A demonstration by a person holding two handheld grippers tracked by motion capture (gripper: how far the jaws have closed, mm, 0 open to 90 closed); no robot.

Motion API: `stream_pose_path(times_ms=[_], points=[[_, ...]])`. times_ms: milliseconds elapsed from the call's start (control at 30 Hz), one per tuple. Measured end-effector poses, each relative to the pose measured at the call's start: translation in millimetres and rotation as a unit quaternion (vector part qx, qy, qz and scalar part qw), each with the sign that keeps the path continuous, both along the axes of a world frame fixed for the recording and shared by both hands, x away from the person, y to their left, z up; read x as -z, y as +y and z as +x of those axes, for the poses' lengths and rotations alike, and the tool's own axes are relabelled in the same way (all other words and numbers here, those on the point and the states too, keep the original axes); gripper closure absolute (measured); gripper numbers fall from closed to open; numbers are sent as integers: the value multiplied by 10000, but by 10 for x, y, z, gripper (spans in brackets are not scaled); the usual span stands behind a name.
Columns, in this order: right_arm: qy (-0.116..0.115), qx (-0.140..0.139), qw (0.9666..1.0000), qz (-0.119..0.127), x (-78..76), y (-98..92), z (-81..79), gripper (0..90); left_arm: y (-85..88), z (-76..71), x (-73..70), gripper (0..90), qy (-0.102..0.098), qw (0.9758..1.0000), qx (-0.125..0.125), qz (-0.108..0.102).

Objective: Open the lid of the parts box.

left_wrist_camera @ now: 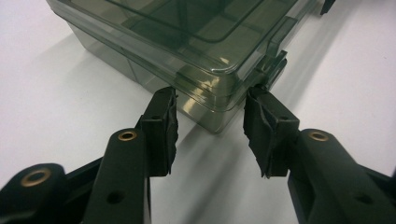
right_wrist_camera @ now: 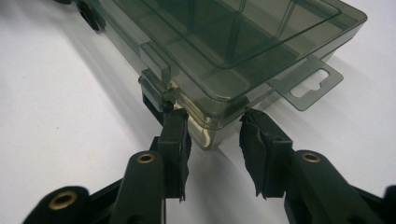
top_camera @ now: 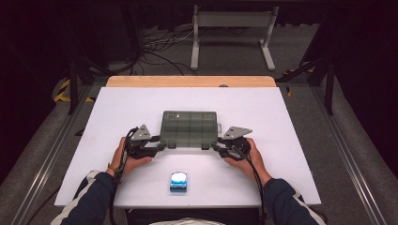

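Note:
A smoky transparent compartment box (top_camera: 189, 126) lies closed, lid on, in the middle of the white table (top_camera: 281, 140). My left gripper (top_camera: 162, 146) is at its near left corner, my right gripper (top_camera: 216, 147) at its near right corner. In the left gripper view the box (left_wrist_camera: 187, 37) has its corner between the pad tips of the left gripper (left_wrist_camera: 210, 100), and both tips touch its walls. The right gripper (right_wrist_camera: 212, 116) likewise pinches a corner of the box (right_wrist_camera: 224, 42), one pad under a front latch (right_wrist_camera: 156, 74).
A small blue and white object (top_camera: 179, 181) sits near the table's front edge, between the forearms. A hang tab (right_wrist_camera: 308, 86) sticks out from the box's side. A wooden strip (top_camera: 190, 81) runs along the far edge, with a white frame (top_camera: 232, 35) on the floor beyond.

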State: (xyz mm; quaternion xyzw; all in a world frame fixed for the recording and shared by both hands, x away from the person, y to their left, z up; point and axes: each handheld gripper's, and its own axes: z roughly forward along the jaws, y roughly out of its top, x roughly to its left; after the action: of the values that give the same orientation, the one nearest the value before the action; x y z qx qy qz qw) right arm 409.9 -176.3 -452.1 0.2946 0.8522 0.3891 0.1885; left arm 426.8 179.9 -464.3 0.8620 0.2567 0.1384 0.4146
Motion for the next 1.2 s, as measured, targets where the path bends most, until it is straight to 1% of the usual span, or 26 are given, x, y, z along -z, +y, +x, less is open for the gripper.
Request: stream_pose_path(times_ms=[33,67,100,200,233,267,333,400,467,500,533,567,667,733,800,833,867,967,1000,1033,1133,1167,1200], points=[[-30,-20,10000,-45,-6,5,-4,626,7,2,1,563,-9,10000,-11,3],[-12,-42,10000,-6,-10,-2,-7,630,8,2,7,563,29,10000,-14,-30],[-12,-37,10000,13,-11,-6,-8,630,6,1,16,564,42,10000,-26,-21],[8,-32,10000,3,-8,-12,-10,628,-8,-9,17,561,-40,10000,-49,76],[-30,-14,10000,-11,-22,-20,-13,600,-12,-14,20,555,-35,10000,-61,53],[-88,-65,9999,53,-43,-37,-23,574,-8,-16,18,556,-54,9999,-86,53],[-92,-125,9998,143,-64,-45,-36,564,-9,-23,17,559,-30,9999,-111,41],[-103,-139,9998,76,-64,-28,-38,575,-13,-25,17,580,-23,9999,-87,54],[-99,-135,9998,76,-61,-25,-38,586,-19,-29,16,579,-62,9999,-88,112],[-87,-103,9999,62,-55,-30,-35,625,-19,-29,16,584,-62,9999,-88,112],[-87,-103,9999,62,-55,-30,-35,625,-18,-33,19,584,-9,9999,-85,84],[-73,-85,9999,106,-55,-42,-31,637,-13,-31,16,593,-29,9999,-76,104],[-81,-72,9999,93,-56,-38,-38,641,-10,-48,16,591,-11,9999,-71,111],[-57,-71,9999,138,-54,-43,-43,636,-6,-64,13,590,-6,9999,-103,110],[-76,-88,9998,146,-53,-47,-52,636,13,-82,2,601,-34,9999,-123,111],[-76,-88,9998,146,-53,-47,-52,636,23,-97,-3,601,-31,9999,-143,76],[-87,-81,9998,164,-55,-48,-58,636,31,-102,-9,603,-72,9998,-141,115],[-127,-31,9997,184,-59,-49,-67,660,40,-142,-19,625,-110,9996,-229,76],[-129,-11,9997,209,-59,-52,-68,671,50,-147,-32,633,-177,9995,-231,93],[-136,-4,9997,204,-60,-54,-68,678,55,-158,-44,635,-197,9995,-248,23],[-174,2,9997,168,-61,-50,-75,681,65,-171,-69,676,-287,9993,-250,3],[-189,8,9997,153,-61,-46,-80,682,70,-176,-77,680,-293,9993,-239,-34],[-189,8,9997,153,-61,-46,-80,682,70,-176,-77,709,-293,9993,-239,-34]])
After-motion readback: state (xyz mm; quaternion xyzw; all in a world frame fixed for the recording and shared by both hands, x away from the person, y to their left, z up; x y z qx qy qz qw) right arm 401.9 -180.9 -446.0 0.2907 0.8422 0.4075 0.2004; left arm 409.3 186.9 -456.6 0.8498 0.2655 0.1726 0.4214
